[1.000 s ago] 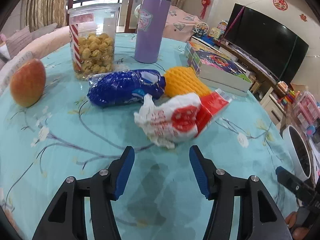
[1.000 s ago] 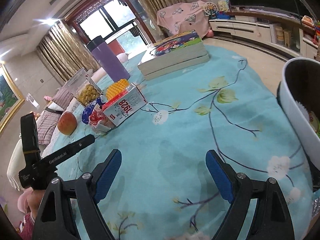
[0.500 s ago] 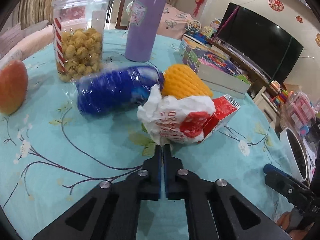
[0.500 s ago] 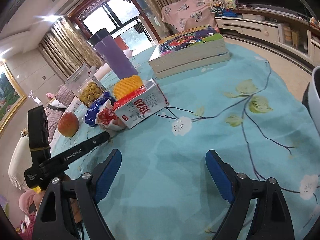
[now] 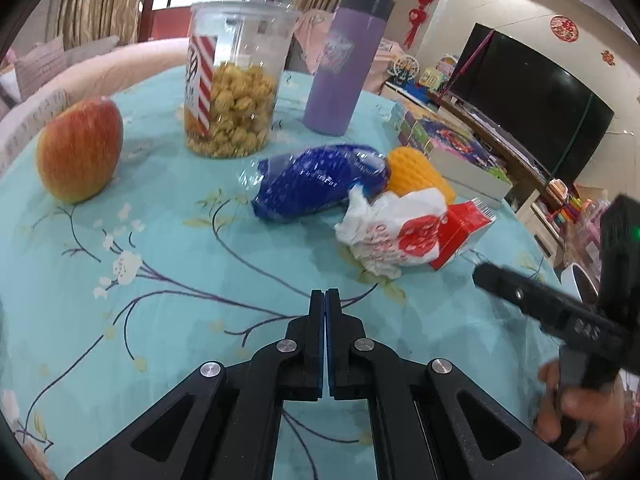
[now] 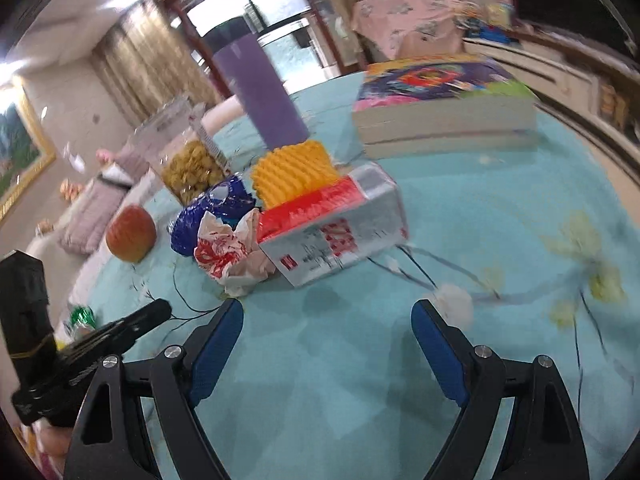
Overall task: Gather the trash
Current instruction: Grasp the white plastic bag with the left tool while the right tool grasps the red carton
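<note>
While wide open over the bare cloth, right gripper (image 6: 327, 336) facing the milk carton (image 6: 340, 228); left gripper (image 5: 325, 300) pinched shut on nothing.

Trash bunched mid-table: crumpled white-and-red bag (image 5: 394, 232) touching the carton's left end, blue wrapper (image 5: 316, 186) just beyond, yellow foam net (image 6: 294, 172) behind. Best to square the open pads across the carton's short sides, close firmly and lift straight up without dragging the bag along. Need to reopen the left pair before reaching for the bag. Apple (image 5: 80, 150), popcorn jar (image 5: 232, 80), purple flask (image 5: 340, 64) and stacked books (image 6: 444, 108) standing far behind the pile, no trash. Approach unobstructed from the near side.
</note>
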`<state>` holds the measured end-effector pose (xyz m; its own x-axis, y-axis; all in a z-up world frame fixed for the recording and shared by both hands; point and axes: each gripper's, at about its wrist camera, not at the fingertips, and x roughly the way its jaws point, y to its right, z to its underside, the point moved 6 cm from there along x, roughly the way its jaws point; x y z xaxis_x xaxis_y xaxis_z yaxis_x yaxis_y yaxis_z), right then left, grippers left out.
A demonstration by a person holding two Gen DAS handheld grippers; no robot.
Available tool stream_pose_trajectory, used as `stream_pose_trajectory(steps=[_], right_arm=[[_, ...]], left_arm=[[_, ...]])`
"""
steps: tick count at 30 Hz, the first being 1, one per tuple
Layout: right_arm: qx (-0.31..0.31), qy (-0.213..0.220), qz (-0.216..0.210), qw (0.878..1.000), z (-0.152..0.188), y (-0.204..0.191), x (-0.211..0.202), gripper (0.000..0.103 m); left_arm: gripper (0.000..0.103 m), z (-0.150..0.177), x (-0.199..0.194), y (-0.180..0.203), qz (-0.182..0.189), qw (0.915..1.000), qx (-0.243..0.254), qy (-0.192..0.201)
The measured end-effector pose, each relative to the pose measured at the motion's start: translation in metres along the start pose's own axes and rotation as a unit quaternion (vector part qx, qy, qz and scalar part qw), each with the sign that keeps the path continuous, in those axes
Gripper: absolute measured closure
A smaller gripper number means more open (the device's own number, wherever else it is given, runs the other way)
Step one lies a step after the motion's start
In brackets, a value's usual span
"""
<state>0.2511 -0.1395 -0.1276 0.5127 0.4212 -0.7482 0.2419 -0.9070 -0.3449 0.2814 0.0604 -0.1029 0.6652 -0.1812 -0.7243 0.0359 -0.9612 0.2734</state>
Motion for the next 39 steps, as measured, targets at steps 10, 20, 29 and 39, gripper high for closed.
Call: stream_pose_trajectory(steps=[10, 20, 29, 39], right_arm=[[-0.109, -0.037, -0.006, 0.993, -0.026, 0.002, 0.030, 0.015], [-0.111, -0.044, -0.052, 0.992, -0.034, 0.008, 0.038, 0.065], [-0.043, -0.027, -0.049, 0.997, -0.019, 0.043, 0.002, 0.066], [0.053, -0.002, -0.025, 0.998, -0.019, 0.054, -0.005, 0.026]], left_arm=[[0.069, -0.014, 0.011, 0.013, 0.009, 0.9999, 0.010, -0.010], [0.045, -0.023, 0.027, 0.026, 0.010, 0.9993, 0.029, -0.020], [0.053, -0.028, 0.061, 0.049, 0.011, 0.9974, 0.064, -0.031], [0.071, -0.024, 0.053, 0.047, 0.019, 0.9978, 0.053, -0.034]])
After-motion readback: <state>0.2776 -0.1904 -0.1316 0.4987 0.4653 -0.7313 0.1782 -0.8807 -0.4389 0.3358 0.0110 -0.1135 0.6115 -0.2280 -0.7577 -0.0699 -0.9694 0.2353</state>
